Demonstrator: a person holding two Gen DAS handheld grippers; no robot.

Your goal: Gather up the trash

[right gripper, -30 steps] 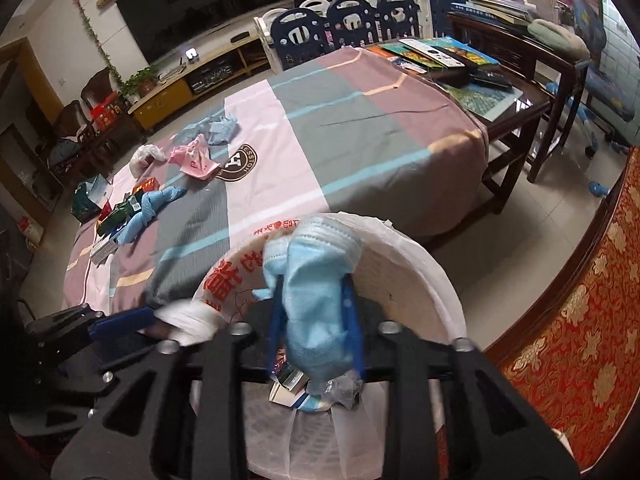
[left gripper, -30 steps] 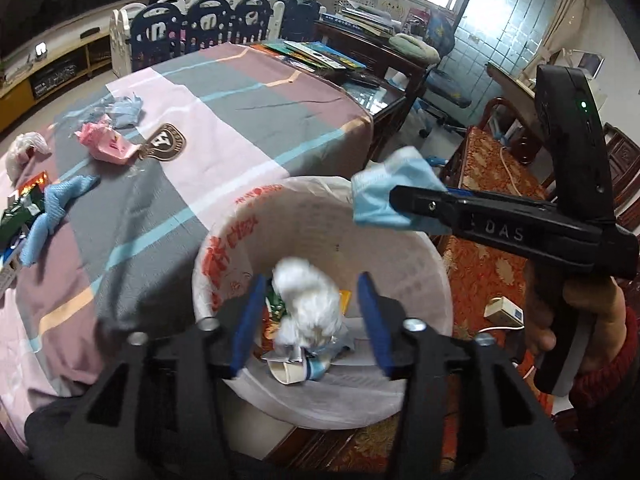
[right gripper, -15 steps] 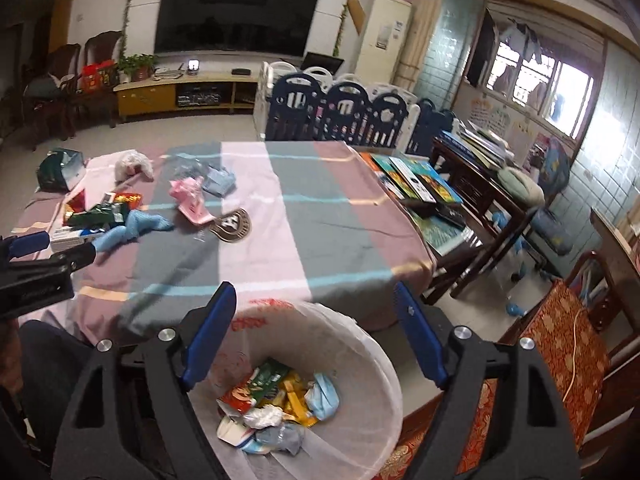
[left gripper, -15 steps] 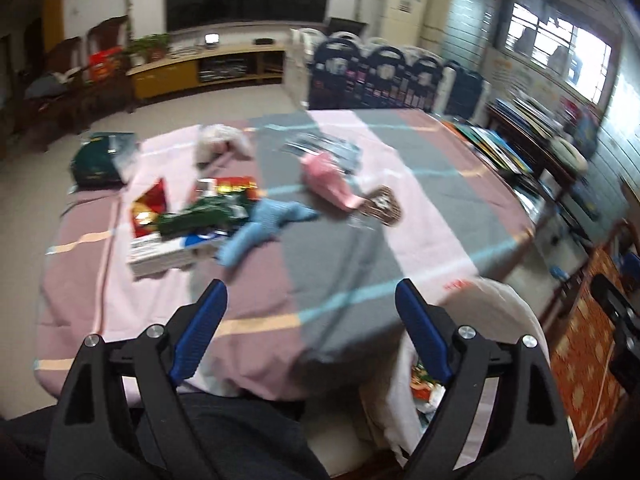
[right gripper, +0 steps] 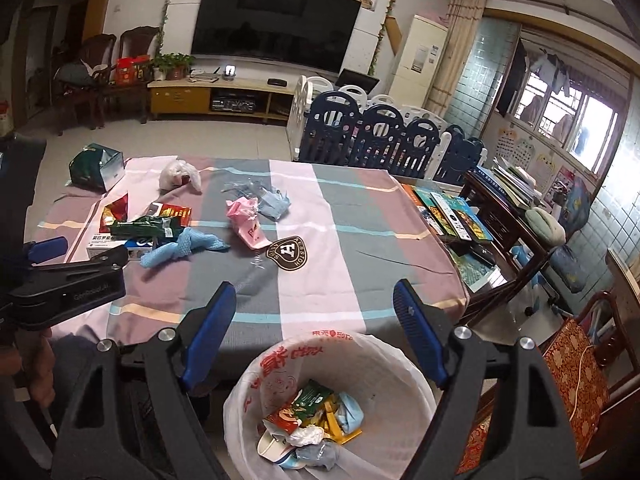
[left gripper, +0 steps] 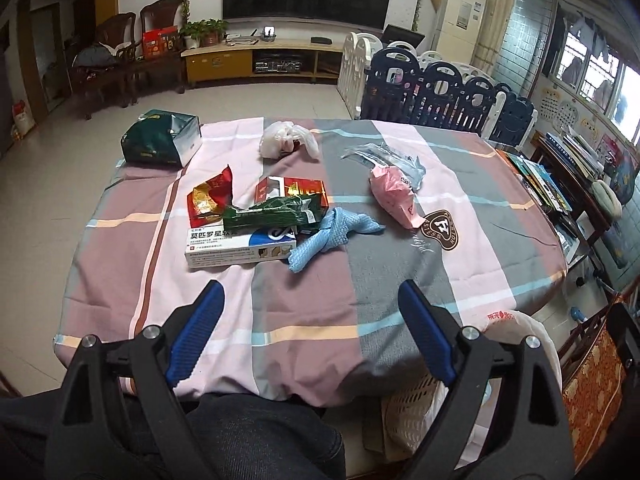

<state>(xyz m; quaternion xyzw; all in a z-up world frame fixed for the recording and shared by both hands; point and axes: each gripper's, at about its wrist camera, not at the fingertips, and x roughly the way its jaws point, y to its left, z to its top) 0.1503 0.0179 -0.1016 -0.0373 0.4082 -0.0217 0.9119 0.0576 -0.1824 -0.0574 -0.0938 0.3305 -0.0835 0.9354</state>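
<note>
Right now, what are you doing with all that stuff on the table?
A person is clearing trash off the table into a lined bin at its near edge. Both hand-held grippers, left and right, are empty; their jaws have just been opening and stand wide with nothing between them. The bin already holds wrappers and a blue mask. Still on the cloth are a blue rag, a pink bag, a medicine box and a white plastic bag.

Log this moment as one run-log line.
left gripper: open, empty | right gripper: open, empty | white-lined trash bin: partly filled | blue mesh cloth: on table
</note>
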